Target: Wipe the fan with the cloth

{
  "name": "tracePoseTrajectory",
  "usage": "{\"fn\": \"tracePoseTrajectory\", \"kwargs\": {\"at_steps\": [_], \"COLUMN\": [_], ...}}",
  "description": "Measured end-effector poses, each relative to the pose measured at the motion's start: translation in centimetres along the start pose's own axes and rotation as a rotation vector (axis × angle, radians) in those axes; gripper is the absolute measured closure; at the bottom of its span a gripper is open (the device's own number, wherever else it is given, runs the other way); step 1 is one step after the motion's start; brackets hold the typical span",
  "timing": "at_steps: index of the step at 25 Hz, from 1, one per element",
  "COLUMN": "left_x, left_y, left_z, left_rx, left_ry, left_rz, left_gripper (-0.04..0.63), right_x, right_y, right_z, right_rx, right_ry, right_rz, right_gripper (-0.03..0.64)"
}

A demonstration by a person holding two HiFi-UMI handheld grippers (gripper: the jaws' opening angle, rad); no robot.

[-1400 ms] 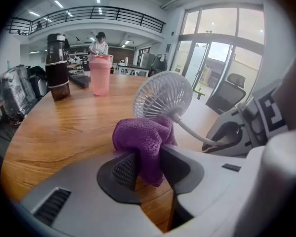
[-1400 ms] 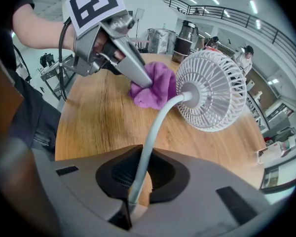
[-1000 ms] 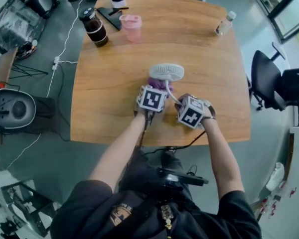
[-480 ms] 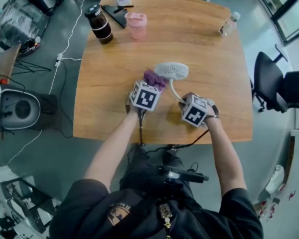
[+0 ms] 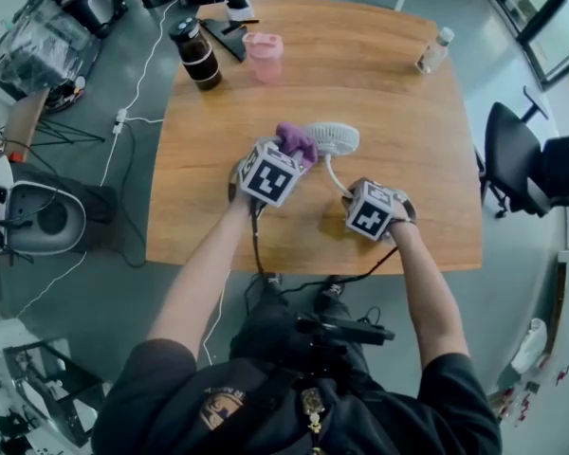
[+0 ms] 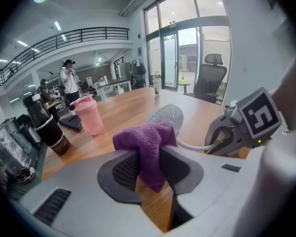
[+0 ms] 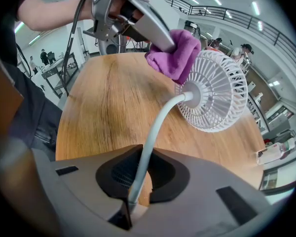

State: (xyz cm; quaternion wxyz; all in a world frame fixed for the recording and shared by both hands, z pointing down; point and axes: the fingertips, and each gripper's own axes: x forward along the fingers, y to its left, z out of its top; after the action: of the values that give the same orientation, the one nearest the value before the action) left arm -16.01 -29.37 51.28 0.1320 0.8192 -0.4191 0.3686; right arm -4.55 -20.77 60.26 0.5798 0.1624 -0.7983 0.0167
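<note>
A dark brown lidded bottle (image 5: 196,53) is standing near the far left corner of the wooden table (image 5: 398,121), with a pink plastic tumbler (image 5: 264,57) just beside it. A small clear plastic bottle (image 5: 433,49) is standing by the far right corner. A black office chair (image 5: 507,154) is sitting off the right edge.

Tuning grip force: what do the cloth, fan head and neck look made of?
Cloth: purple microfibre-like terry, nubby matte pile. Fan head: probably white moulded plastic, thin grille ribs, slight sheen. Neck: smooth pale tube, maybe silicone-sleeved; it curves without kinking.
</note>
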Motion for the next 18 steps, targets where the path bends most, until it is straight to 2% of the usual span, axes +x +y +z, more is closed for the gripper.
{"fn": "tracePoseTrajectory", "kwargs": {"at_steps": [9, 14, 18], "left_x": [-1.5, -0.3, 0.4], "left_y": [-3.8, -7.2, -7.9], "left_z": [4.4, 4.7, 5.4], "left_rx": [0.07, 0.126, 0.145], "left_ry": [-0.066, -0.016, -0.005], "left_rz": [-0.049, -0.079, -0.072], "left_gripper": [0.483, 0.483, 0.483], "right_x": [0.2, 0.0, -1.1], "right_y": [0.2, 0.2, -0.3], "right_z": [0.1, -0.2, -0.2], "right_rx": [-0.005, 0.003, -0.005], "right_ry": [-0.015, -0.008, -0.001], "right_rz": [-0.007, -0.009, -0.053], "right_gripper": [0.58, 0.58, 0.58]}}
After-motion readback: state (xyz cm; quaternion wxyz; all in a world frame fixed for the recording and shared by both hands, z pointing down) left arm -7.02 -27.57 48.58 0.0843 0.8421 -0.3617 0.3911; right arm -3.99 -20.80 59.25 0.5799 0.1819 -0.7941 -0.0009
